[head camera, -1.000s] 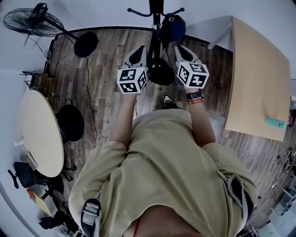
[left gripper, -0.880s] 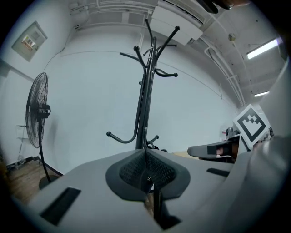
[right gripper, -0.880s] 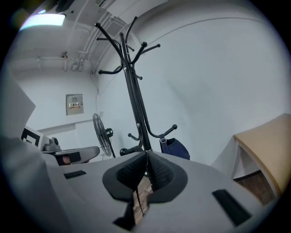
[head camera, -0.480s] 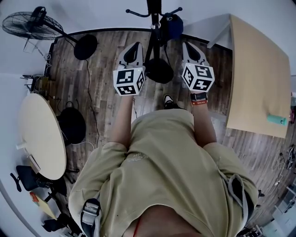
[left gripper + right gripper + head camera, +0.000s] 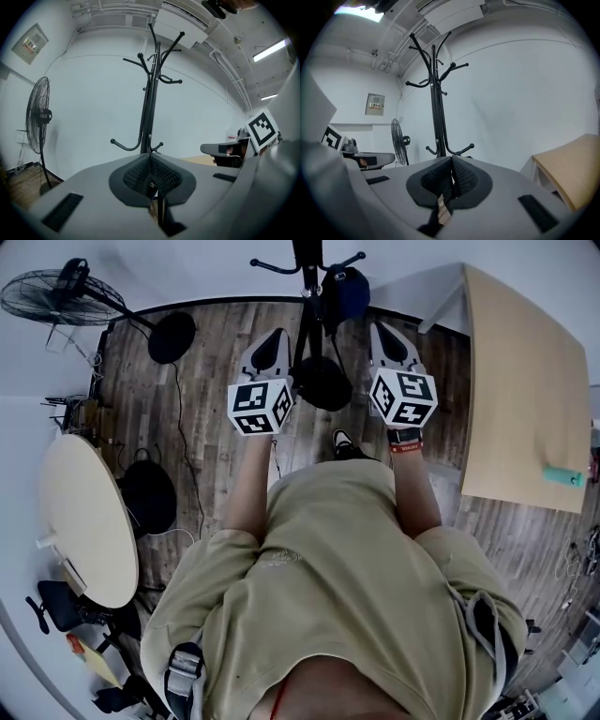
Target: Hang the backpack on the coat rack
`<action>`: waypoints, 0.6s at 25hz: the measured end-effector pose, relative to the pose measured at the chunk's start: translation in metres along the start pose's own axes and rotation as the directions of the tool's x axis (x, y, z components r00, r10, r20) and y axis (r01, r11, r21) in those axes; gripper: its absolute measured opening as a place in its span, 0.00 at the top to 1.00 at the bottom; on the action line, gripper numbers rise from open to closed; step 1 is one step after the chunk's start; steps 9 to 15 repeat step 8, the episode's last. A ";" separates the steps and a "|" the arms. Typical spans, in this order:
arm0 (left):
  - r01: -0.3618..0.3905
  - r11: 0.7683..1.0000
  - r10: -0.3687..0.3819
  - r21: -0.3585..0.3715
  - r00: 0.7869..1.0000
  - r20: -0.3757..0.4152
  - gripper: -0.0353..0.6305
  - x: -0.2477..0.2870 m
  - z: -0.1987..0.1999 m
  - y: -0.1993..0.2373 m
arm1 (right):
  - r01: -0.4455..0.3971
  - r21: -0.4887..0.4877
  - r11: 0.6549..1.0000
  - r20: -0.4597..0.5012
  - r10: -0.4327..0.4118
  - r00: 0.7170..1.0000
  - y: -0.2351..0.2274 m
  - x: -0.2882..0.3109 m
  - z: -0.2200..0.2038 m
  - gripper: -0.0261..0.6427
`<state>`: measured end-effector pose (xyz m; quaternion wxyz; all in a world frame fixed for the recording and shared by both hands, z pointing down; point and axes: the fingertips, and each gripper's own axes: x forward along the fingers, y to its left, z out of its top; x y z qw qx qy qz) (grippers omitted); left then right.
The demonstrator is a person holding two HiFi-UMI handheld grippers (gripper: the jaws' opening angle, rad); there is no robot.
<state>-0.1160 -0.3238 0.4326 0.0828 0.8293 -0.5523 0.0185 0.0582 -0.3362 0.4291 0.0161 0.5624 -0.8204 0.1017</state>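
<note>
From the head view, the coat rack [image 5: 307, 287] stands straight ahead of the person, and the dark blue backpack [image 5: 349, 292] sits against the right side of its pole, clear of the floor, so it looks to be hanging from a hook there already. The left gripper [image 5: 271, 349] and right gripper [image 5: 388, 343] are held up level, one on each side of the rack's round base and just short of it, neither touching the rack nor the bag. That reads as hands with nothing to carry. In the left gripper view, the rack rises dead ahead with its upper hooks bare. This gripper's fingers [image 5: 133, 176] are pressed together pad to pad with nothing between them, and the gripper body hides the lower part of the rack, which may be why the bag does not show. In the right gripper view, the rack stands ahead with a fan [image 5: 399, 140] to its left and a table [image 5: 569, 164] to its right. Here too the fingers are closed on each other and hold nothing. The hanging seems done.
</note>
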 end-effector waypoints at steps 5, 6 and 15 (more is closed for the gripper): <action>0.015 1.000 -0.016 -0.015 0.997 -0.069 0.91 0.002 -0.035 0.003 | -0.005 0.008 1.000 -0.009 0.005 1.000 0.004 -0.005 -0.007 0.94; 0.010 1.000 -0.012 -0.014 0.995 -0.097 0.91 -0.003 -0.048 0.005 | -0.015 0.007 1.000 -0.017 0.015 1.000 0.009 -0.006 -0.012 0.94; -0.005 1.000 0.003 -0.014 0.986 -0.164 0.91 -0.015 -0.080 0.015 | -0.041 0.013 0.999 -0.034 0.042 0.999 0.022 -0.010 -0.026 0.94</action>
